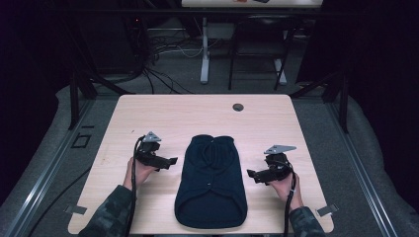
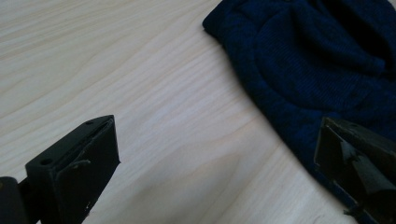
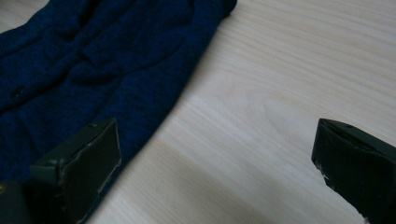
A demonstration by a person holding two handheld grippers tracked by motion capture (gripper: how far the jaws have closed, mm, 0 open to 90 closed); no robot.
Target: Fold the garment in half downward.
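Dark navy knitted garment (image 1: 211, 182) lying folded at centre of pale wood table (image 1: 168, 111), L gripper (image 1: 167, 161) & R gripper (image 1: 252, 174) hovering wide open alongside; best pinching edges low, symmetrically.

The folded knit garment (image 1: 211, 180) was dark navy, plain and unpatterned (its ribbed weave showed in the gripper views). The counter (image 1: 168, 113) was pale wood with a soft, wavy grain. Both tools, left tool (image 1: 170, 161) and right tool (image 1: 251, 174), were black, and the person's sleeves (image 1: 108, 212) wore a green camouflage pattern.
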